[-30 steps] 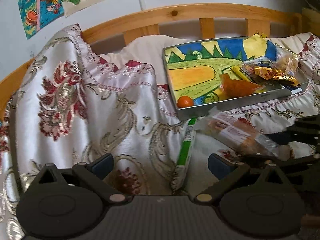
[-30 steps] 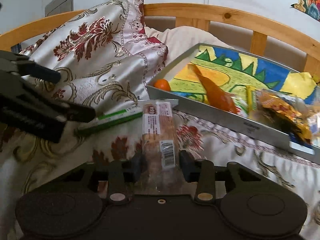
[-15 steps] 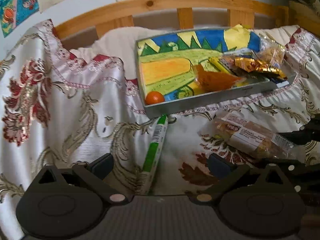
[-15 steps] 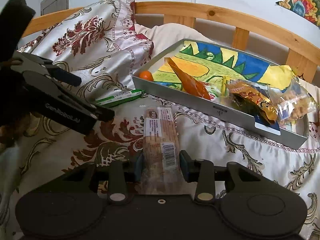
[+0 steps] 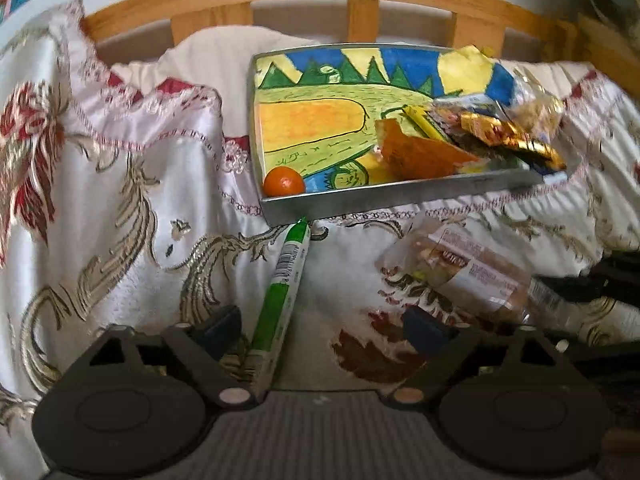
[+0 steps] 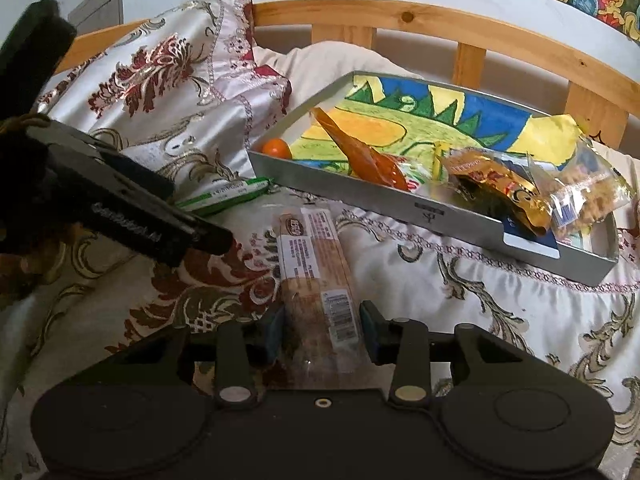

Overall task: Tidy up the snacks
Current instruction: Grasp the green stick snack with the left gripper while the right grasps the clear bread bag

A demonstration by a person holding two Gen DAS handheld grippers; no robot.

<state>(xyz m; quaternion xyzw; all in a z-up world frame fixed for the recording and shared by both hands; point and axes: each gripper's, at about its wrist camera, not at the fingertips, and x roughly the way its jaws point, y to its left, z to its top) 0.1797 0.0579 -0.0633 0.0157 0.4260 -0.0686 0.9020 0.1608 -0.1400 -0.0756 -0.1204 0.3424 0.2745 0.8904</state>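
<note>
Your right claw [image 6: 322, 330] is clamped on the biscuit pack [image 6: 316, 272]; your left claw [image 5: 322, 326] is spread apart. Ahead of both, the tray [image 6: 340, 188] holds an orange [image 6: 277, 148] and snack packets [image 6: 496, 186].

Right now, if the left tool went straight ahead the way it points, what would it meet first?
Most likely the green-and-white stick pack, already lying between the open left tool fingers; beyond it, the metal tray front wall. Depth is uncertain.

Green-white stick [image 5: 280, 296], orange fruit [image 5: 283, 182] (tray [image 5: 400, 199] grey).

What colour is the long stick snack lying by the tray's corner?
Green and white stick snack, clearest in the left wrist view.
</note>
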